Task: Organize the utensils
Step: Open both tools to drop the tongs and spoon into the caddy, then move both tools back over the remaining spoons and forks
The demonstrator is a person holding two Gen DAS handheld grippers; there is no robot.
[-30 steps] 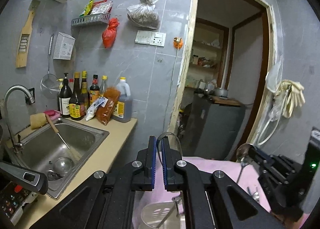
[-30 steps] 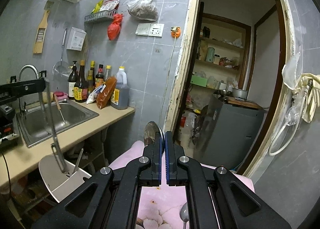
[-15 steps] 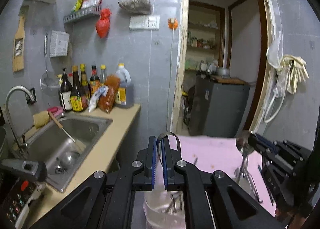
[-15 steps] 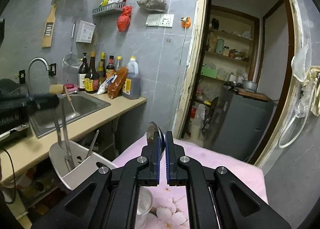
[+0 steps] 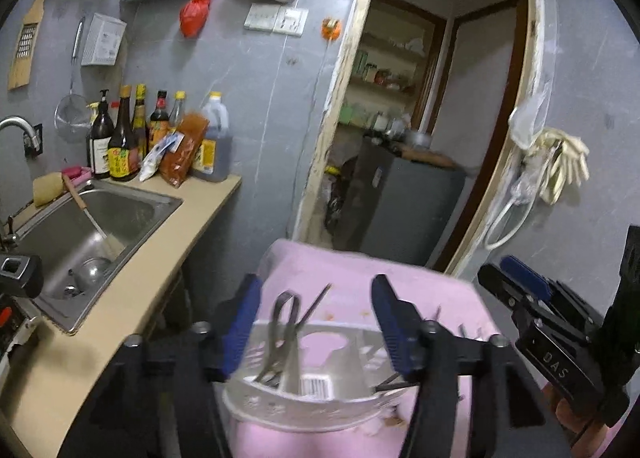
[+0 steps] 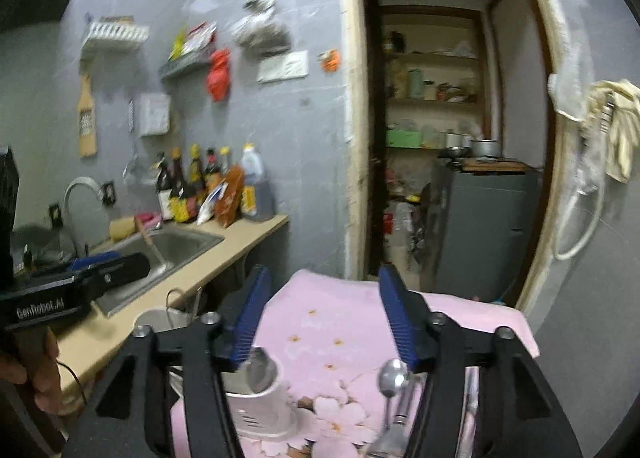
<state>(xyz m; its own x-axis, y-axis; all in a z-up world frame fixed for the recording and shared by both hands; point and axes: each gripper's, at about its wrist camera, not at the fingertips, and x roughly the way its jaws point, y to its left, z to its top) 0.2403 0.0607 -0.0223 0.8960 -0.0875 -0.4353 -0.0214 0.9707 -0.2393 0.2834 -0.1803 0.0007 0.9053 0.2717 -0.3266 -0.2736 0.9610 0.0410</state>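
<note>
A white utensil holder [image 5: 304,406] stands on the pink flowered cloth [image 5: 352,270]. A loop-handled metal utensil [image 5: 286,322] leans inside it. My left gripper [image 5: 315,280] hangs just over the holder, its jaws opening, with the utensil between the pads but untouched. My right gripper [image 6: 325,272] is also opening and holds nothing. Below its left finger a spoon [image 6: 261,372] rests in the holder [image 6: 264,410]. Loose spoons [image 6: 392,378] lie on the cloth under its right finger. Each gripper appears in the other's view: the right gripper [image 5: 496,266], the left gripper [image 6: 128,260].
A beige counter [image 5: 132,298] with a steel sink [image 5: 100,225] runs along the left, with sauce bottles [image 5: 160,137] at its back. Behind the cloth-covered table is a doorway with a grey cabinet [image 5: 400,209]. A hand [image 6: 36,378] grips the left gripper's handle.
Both grippers went from shut to open. The loop-handled utensil left the left jaws and the spoon left the right jaws; both now sit in the white holder. Both views tipped down toward the table.
</note>
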